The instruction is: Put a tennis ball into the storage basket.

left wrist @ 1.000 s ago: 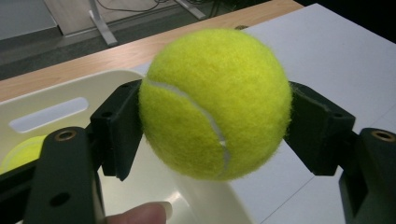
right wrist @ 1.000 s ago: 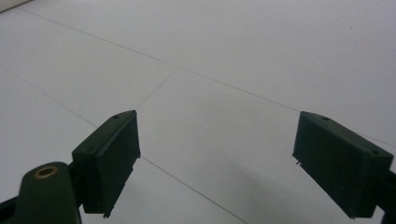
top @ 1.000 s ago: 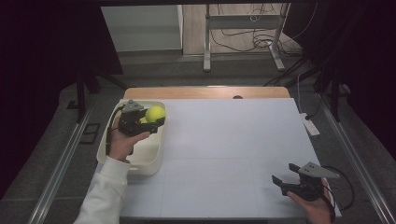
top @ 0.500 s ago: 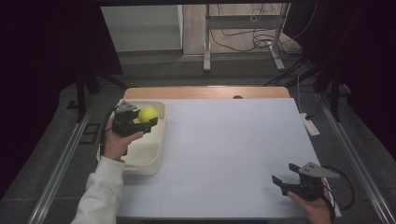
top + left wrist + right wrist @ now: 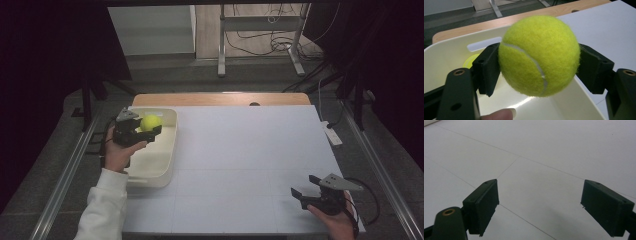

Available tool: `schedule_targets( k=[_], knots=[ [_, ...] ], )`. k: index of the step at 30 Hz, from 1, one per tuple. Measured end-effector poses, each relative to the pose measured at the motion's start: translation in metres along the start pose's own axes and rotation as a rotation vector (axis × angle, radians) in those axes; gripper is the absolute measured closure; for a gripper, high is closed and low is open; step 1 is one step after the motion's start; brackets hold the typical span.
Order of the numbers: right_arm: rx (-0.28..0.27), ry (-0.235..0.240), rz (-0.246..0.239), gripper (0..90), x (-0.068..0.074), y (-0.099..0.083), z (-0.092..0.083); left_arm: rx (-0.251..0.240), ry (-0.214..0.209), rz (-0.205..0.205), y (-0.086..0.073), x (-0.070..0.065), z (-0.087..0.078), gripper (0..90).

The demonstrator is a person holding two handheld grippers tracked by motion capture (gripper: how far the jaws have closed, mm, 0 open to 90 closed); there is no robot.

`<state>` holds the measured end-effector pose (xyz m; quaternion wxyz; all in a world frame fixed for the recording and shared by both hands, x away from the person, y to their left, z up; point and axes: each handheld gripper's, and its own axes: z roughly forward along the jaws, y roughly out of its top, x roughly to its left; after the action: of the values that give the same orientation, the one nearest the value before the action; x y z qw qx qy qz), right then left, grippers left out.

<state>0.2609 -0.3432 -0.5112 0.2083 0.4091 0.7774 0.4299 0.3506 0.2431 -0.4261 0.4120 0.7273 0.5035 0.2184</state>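
Pinching the tennis ball [image 5: 539, 56] above the far end of the white tub [image 5: 167, 150] at the table's left, the left gripper [image 5: 145, 131] should be lowered before release, while the right gripper [image 5: 306, 196] is kept spread, near right.

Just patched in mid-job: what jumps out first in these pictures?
The bright yellow tennis ball, clamped in the left tongs over the cream tub at the table's left edge. A second yellow thing lies in the tub. The right tongs hang open over the bare white tabletop, near right.
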Motion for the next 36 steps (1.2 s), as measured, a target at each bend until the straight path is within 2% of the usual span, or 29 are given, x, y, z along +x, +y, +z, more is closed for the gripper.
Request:
schedule_targets(
  k=[10,15,23,36],
  knots=[
    [0.003,0.0,-0.002,15.0,0.0,0.0,0.001,0.003,0.005,-0.047,-0.007,0.019,-0.003,27.1],
    [0.004,0.0,-0.002,15.0,0.0,0.0,0.001,0.005,0.018,-0.05,-0.01,0.024,-0.004,27.1],
    [0.003,0.001,-0.003,15.0,0.0,0.0,0.001,0.029,0.079,-0.071,-0.014,0.036,-0.005,27.1],
    [0.002,0.001,-0.003,15.0,0.0,0.0,0.001,0.058,0.113,-0.082,-0.017,0.042,-0.004,27.1]
  ],
)
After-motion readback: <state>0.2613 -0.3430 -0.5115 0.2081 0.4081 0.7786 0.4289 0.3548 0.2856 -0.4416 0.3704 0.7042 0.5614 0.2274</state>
